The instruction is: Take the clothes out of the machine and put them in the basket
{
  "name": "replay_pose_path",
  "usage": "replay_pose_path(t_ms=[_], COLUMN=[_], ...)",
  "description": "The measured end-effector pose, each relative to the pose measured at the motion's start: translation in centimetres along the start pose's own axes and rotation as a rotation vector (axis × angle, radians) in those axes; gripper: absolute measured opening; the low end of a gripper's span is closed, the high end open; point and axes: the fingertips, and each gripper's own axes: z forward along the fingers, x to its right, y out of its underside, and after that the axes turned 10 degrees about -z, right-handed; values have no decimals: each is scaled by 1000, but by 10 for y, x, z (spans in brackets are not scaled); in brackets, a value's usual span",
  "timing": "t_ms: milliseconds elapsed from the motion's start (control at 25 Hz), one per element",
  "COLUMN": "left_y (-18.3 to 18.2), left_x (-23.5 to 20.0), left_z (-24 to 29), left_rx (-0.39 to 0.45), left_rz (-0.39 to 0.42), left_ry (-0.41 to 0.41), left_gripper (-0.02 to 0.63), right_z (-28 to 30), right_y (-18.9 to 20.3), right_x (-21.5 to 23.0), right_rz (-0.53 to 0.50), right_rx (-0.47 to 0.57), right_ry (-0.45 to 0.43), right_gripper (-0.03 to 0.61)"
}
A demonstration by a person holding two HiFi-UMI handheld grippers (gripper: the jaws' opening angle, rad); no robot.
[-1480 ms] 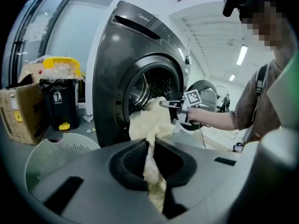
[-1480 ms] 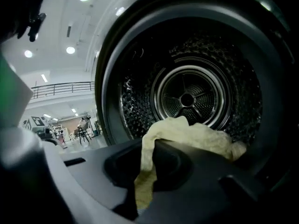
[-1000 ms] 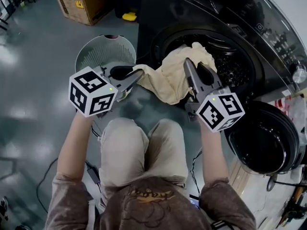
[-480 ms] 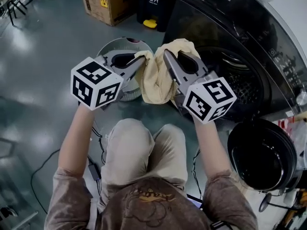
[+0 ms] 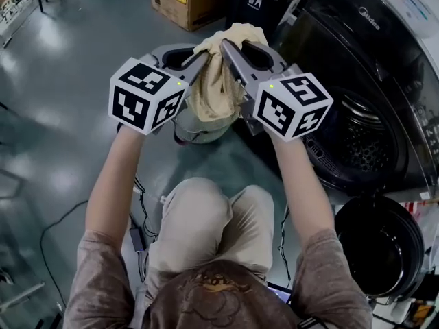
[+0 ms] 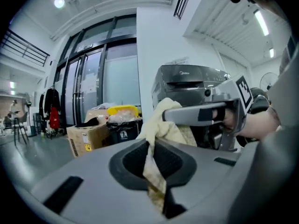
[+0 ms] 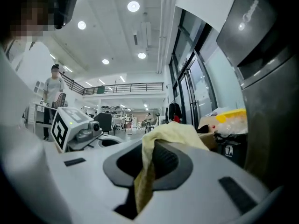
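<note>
Left gripper (image 5: 201,58) and right gripper (image 5: 226,49) are both clamped tight on the same pale yellow cloth (image 5: 215,91), tips nearly touching, each with a thin fold of fabric pinched between its closed jaws. The cloth itself hangs directly above the basket (image 5: 180,133), bunched at the top where the two grips meet and drooping in a loose bundle that hides most of the basket's mouth. It reads as soft and limp, with no stiffness at all: it folds over the jaws and sags under its own weight, so I judge it light, easy to carry, and not at all fragile. Whether it is damp I can't tell. The hold is right for this kind of thing, a gathered edge high up with the bulk dangling free below; a single thin layer could slide out, so a thicker bunch is the safer bite. Letting go here should drop it straight in, though a trailing hem might catch on the basket's rim. To the right of the basket stands the washing machine (image 5: 357,139), drum open, its door (image 5: 381,245) swung out. Beyond the basket sit a cardboard box (image 5: 188,2) and a black bin (image 5: 255,5).
</note>
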Motion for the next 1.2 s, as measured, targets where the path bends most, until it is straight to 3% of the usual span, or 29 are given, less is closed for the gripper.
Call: replay_pose_path(t_ms=[200,400,640,840,920,1040,1080,1200], left_y=[30,93,176,216,225,231,230,226], left_x=[-34,-53,-65,-72,-71,-69,-69,-67], left_z=[14,39,65,69,69,70,70,70], left_rx=[-59,-131,-269,-337,-350,-350,-349,-348], left_rz=[10,-86,-134,-174,-178,-193,-199,-201], left_ry=[-62,-40,-39,-51,-60,-56,-49,-26], left_gripper=[26,26,28,46,84,212,248,268], right_z=[35,52,66,66,61,52,49,42], right_y=[33,104,196,250,268,294,301,304], right_x=[1,4,0,-5,-6,-9,-10,-11], right_rz=[13,57,101,122,130,142,137,106], right_rx=[-42,-167,-314,-414,-459,-545,-570,-590], right_ry=[-52,-80,-107,-93,-90,-89,-86,-62], right_gripper=[31,32,35,48,74,185,196,202])
